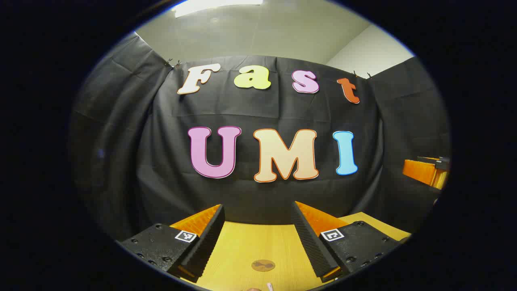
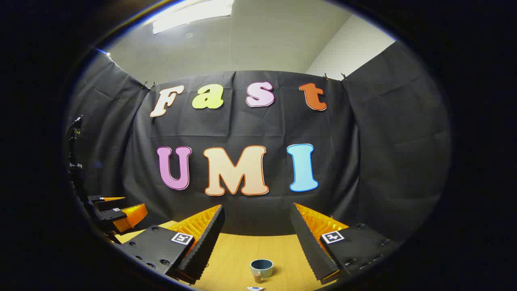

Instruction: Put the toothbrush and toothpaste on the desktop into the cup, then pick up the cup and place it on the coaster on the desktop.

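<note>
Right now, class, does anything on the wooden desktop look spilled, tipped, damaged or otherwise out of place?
Nothing stands out. The cup stands upright on the desktop, and the round coaster lies flat. Both the left gripper and the right gripper are open above the desktop, holding nothing.

I find no words or numbers to read. My left gripper (image 1: 258,210) bears small square black-and-white marker tags (image 1: 185,236), one on each finger; my right gripper (image 2: 258,210) bears like marker tags (image 2: 332,237).
</note>
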`<state>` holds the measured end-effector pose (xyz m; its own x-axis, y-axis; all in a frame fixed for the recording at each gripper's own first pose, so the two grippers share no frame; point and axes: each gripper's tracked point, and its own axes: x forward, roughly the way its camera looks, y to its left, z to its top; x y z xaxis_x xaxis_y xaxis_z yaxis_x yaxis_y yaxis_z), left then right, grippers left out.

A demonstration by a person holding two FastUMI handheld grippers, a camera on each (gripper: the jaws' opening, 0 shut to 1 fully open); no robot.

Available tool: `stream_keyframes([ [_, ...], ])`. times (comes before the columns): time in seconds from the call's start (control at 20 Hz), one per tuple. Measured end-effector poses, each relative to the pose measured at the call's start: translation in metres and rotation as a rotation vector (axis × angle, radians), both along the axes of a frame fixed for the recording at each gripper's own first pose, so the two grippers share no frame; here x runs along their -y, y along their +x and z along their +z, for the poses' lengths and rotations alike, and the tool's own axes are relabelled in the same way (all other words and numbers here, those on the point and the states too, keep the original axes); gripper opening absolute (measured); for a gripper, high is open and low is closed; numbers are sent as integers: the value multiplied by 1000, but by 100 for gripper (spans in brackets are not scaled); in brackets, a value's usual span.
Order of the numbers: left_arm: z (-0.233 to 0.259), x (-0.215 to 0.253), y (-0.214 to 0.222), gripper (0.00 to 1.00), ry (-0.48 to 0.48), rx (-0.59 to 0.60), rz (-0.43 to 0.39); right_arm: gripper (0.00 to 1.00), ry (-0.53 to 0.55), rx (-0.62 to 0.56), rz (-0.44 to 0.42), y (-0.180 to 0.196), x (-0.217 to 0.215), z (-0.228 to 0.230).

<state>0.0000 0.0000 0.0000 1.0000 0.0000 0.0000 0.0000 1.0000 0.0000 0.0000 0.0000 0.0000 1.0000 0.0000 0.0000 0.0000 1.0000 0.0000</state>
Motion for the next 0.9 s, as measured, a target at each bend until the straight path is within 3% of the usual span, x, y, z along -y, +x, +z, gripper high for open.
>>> stream_keyframes([
  [0.9, 1, -30, 1, 94, 33, 16, 35, 99, -36, -26, -10, 11, -11, -16],
])
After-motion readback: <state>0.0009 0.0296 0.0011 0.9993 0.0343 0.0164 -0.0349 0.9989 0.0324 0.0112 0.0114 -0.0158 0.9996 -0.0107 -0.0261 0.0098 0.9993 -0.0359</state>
